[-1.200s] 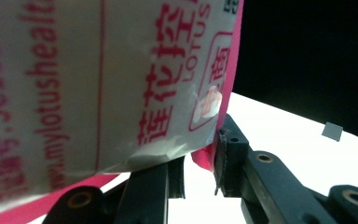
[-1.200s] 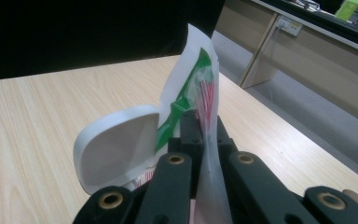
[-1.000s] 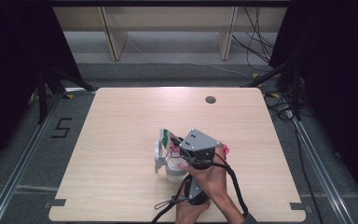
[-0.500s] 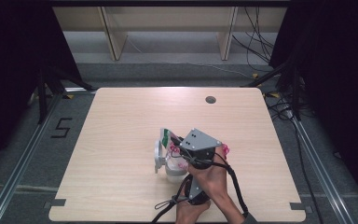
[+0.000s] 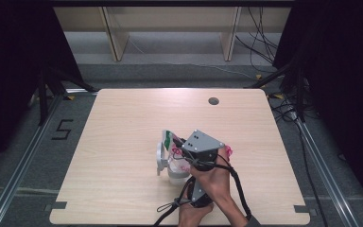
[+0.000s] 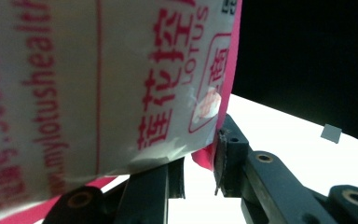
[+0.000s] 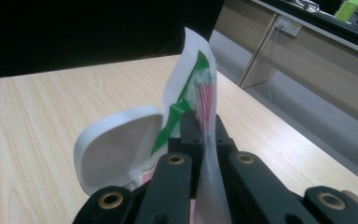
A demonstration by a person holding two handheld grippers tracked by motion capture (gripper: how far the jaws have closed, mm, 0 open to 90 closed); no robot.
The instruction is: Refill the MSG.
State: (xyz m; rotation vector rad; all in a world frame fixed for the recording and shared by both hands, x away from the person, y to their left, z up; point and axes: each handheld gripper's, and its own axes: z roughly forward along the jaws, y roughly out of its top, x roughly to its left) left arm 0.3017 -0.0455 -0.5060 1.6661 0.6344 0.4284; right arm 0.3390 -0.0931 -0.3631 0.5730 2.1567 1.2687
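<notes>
Right claw (image 7: 200,123) was clamped shut on the upright edge of the white plastic wrapper with pink and green print (image 7: 193,79), left claw (image 6: 200,168) narrowly gripped its pink-edged far side, white flip lid (image 7: 116,149) just beside, wooden table (image 5: 123,123) around bare

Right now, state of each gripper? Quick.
Left gripper: jaws around the edge of the white and pink packet; grip cannot be told.
Right gripper: shut on the packet's thin top edge.
</notes>
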